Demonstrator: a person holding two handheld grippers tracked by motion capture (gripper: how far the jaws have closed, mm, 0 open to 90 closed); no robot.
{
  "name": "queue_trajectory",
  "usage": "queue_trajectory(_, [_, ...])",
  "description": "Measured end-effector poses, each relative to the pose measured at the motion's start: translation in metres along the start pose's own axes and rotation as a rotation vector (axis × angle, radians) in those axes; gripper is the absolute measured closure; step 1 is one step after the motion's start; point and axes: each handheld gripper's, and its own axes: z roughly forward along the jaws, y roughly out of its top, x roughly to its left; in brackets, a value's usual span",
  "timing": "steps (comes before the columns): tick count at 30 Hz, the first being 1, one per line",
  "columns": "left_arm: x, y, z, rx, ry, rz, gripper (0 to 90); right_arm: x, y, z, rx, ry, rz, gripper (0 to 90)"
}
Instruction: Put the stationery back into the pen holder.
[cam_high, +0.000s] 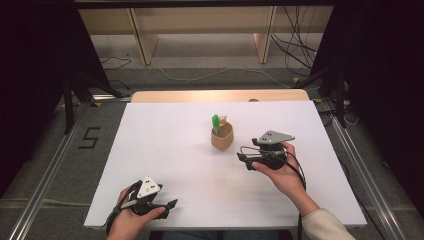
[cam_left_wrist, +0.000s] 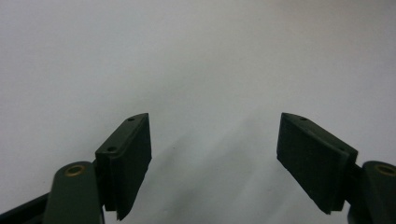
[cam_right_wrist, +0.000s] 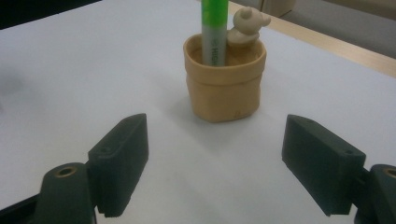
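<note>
A small tan pen cup (cam_high: 222, 136) (cam_right_wrist: 225, 84) stands near the middle of the white table (cam_high: 175, 165). A green highlighter (cam_high: 215, 123) (cam_right_wrist: 215, 32) stands upright in it, beside a little tan bear figure (cam_right_wrist: 250, 25) on its rim. My right gripper (cam_high: 242, 153) (cam_right_wrist: 215, 165) is open, a short way to the cup's right with its jaws turned toward it and nothing between them. My left gripper (cam_high: 172, 205) (cam_left_wrist: 215, 161) is open near the table's front left edge, over bare white surface.
A light wooden strip (cam_high: 220, 95) borders the table's far edge. Beyond it are wooden shelf legs (cam_high: 145, 45) and loose cables (cam_high: 295, 50) on the floor. Metal rails (cam_high: 45, 185) run along both sides of the table.
</note>
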Motion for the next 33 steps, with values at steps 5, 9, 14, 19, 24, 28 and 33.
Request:
queue_trajectory(5, [0.0,0.0,0.0,-0.001,0.0,-0.001,26.3,-0.001,-0.006,-0.007,0.004,0.004,0.006,23.6])
queue_trajectory(9, [0.0,0.0,0.0,-0.002,0.001,-0.001,26.3,-0.002,-0.012,-0.013,0.01,0.009,0.014,23.5])
queue_trajectory(14, [0.0,0.0,0.0,-0.001,0.001,-0.001,26.2,-0.002,-0.019,-0.019,0.016,0.008,0.012,23.5])
queue_trajectory(19, [0.0,0.0,0.0,-0.002,0.002,-0.002,26.2,-0.003,-0.027,-0.025,0.024,0.008,0.012,23.4])
queue_trajectory(24, [0.0,0.0,0.0,-0.002,0.003,-0.001,26.2,-0.003,-0.035,-0.031,0.033,0.015,0.027,23.3])
queue_trajectory(28, [0.0,0.0,0.0,-0.002,0.005,0.0,26.2,-0.003,-0.044,-0.038,0.043,0.019,0.037,23.3])
queue_trajectory(33, [0.0,0.0,0.0,-0.002,0.004,-0.002,26.2,-0.004,-0.056,-0.044,0.048,0.028,0.046,23.1])
